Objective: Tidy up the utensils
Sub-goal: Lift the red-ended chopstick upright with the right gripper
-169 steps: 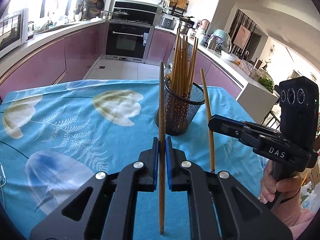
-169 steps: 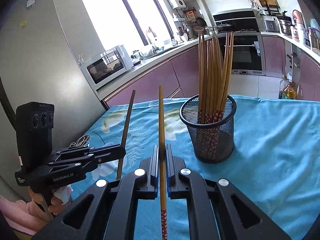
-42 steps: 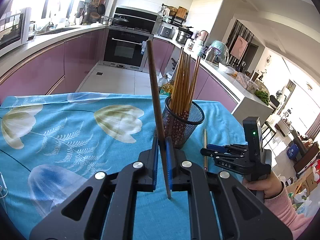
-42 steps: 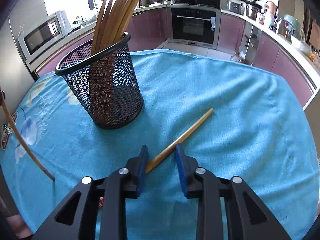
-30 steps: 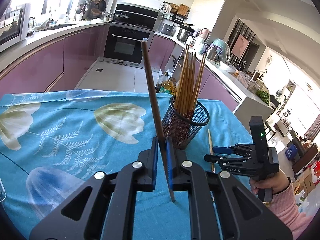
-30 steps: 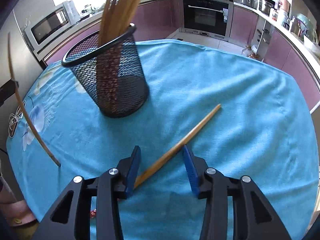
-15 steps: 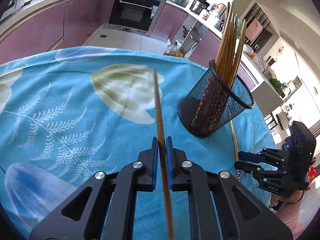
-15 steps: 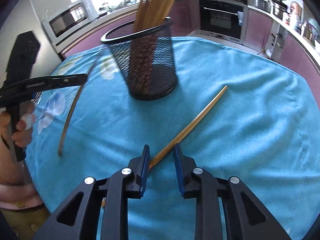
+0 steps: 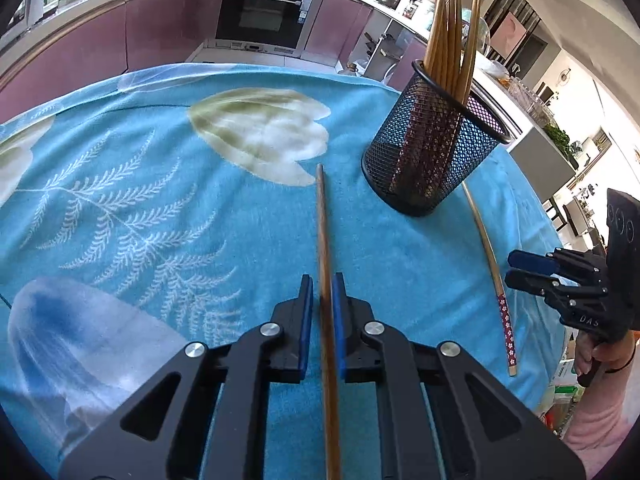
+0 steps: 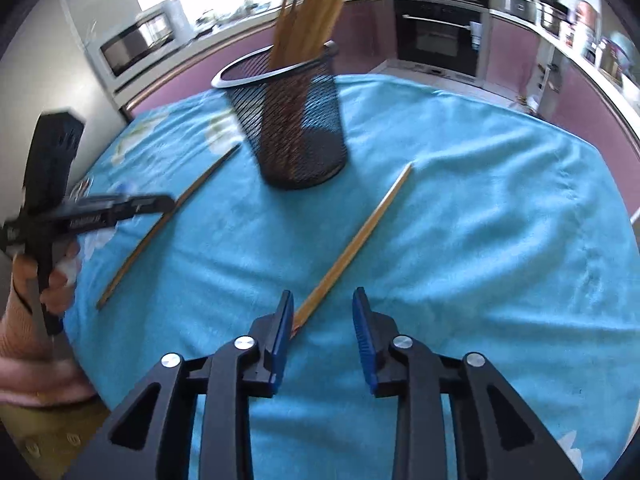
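Observation:
A black mesh holder (image 9: 432,152) (image 10: 296,128) full of wooden chopsticks stands on the blue flowered cloth (image 9: 160,184). My left gripper (image 9: 321,304) has its pads close around a brown chopstick (image 9: 323,240) that lies flat on the cloth, pointing away; it also shows in the right wrist view (image 10: 160,228). My right gripper (image 10: 323,324) is open above the cloth; a second chopstick (image 10: 356,240) lies on the cloth, its near end by the left finger. That chopstick (image 9: 490,260) has a red patterned end.
The cloth-covered table drops off at its right edge (image 9: 548,232). Kitchen counters, an oven (image 9: 260,20) and a microwave (image 10: 136,44) stand beyond. The right gripper shows at the right of the left wrist view (image 9: 532,268).
My left gripper has lowered its chopstick from upright to flat on the cloth. My right gripper let its chopstick go onto the cloth earlier and has opened wider now.

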`<state>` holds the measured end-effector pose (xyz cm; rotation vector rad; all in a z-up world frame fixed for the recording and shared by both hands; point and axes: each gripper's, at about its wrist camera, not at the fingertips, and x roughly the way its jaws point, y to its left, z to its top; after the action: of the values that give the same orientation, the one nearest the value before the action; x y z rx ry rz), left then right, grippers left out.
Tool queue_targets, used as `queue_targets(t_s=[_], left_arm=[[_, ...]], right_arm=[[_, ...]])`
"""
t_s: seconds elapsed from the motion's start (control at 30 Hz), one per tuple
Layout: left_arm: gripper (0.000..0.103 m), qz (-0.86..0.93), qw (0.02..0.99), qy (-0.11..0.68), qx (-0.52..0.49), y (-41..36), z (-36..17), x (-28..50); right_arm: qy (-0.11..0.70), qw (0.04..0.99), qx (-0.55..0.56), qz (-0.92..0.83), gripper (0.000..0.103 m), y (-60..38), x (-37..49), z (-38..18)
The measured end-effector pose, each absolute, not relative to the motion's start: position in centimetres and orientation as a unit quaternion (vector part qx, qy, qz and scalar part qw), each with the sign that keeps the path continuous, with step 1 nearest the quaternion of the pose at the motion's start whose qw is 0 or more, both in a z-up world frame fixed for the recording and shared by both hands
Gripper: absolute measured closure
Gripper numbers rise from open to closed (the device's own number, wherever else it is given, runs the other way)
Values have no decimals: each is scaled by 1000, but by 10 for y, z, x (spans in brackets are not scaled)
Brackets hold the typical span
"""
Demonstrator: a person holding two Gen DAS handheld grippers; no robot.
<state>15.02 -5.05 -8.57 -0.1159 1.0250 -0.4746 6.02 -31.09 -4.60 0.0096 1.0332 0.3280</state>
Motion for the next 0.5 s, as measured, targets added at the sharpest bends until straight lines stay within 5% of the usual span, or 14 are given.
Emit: queue_targets(t_s=[0.3, 0.5], left_arm=[[84, -185, 864, 467, 20, -72, -80, 163], [84, -176, 868, 461, 51, -83, -84, 169]], right_arm=[[478, 872, 10, 106, 63, -299, 91, -60], [473, 877, 17, 85, 89, -306, 95, -61]])
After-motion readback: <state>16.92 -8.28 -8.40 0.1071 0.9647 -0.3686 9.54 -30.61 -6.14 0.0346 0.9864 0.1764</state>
